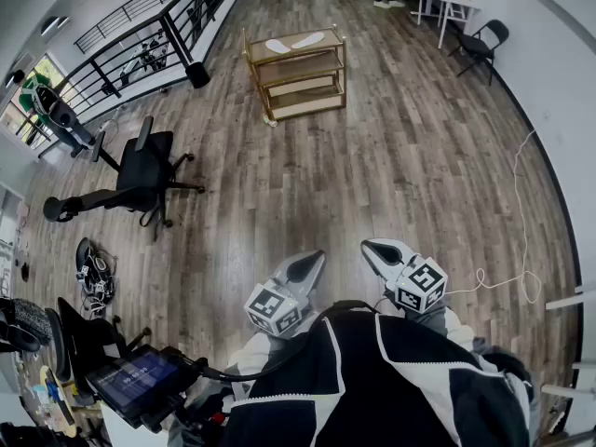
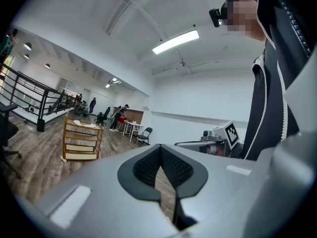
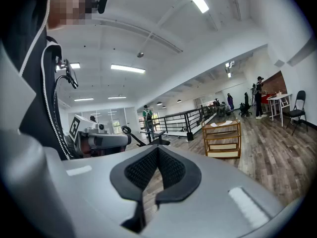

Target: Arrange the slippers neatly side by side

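Two white slippers lie apart on the top of a wooden three-tier shelf far across the room; one slipper shows in the left gripper view, and both slippers show in the right gripper view. My left gripper and right gripper are held close to my chest, both shut and empty, far from the shelf. The left gripper points level at the room, with the right gripper's marker cube beside it. The right gripper points slightly down.
A black office chair stands on the wooden floor at the left. A black railing runs along the far left. A white table and folding chair stand at the back right. A white cable lies on the floor. People stand far off.
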Motion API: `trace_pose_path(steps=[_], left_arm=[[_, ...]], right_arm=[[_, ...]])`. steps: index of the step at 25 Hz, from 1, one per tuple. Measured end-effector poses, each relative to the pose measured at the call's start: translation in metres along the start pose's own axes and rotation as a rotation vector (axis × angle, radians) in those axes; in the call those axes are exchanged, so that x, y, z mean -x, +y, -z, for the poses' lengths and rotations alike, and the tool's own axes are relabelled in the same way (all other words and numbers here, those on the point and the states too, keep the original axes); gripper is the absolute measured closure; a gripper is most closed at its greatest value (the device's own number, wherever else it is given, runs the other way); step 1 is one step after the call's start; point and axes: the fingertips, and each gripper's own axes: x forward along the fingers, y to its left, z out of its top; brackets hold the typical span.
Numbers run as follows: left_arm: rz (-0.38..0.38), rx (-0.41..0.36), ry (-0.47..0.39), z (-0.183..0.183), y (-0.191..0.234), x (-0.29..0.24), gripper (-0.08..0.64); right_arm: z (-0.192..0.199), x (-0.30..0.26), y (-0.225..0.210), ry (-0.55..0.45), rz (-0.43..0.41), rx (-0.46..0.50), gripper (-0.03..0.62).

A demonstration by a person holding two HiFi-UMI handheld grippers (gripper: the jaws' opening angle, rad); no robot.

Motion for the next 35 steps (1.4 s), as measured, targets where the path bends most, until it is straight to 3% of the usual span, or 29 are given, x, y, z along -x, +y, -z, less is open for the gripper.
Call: trace_pose_path(steps=[14, 22, 35], left_arm=[[0.033, -0.034, -0.006, -0.006, 0.001, -0.011, 0.545], [0.023, -0.025, 0.008, 0.005, -0.013, -0.040, 0.545], [0.004, -0.002, 0.070, 0.014, -0.019, -0.037, 0.545]], right_arm=[[-0.002, 0.000, -0.007, -0.025, 0.006, -0.025, 0.588], [0.007, 0.017, -0.025, -0.022, -0.035, -0.020, 0.588], [0.008, 0.008, -0.018, -0.010, -0.107, -0.053, 0.588]])
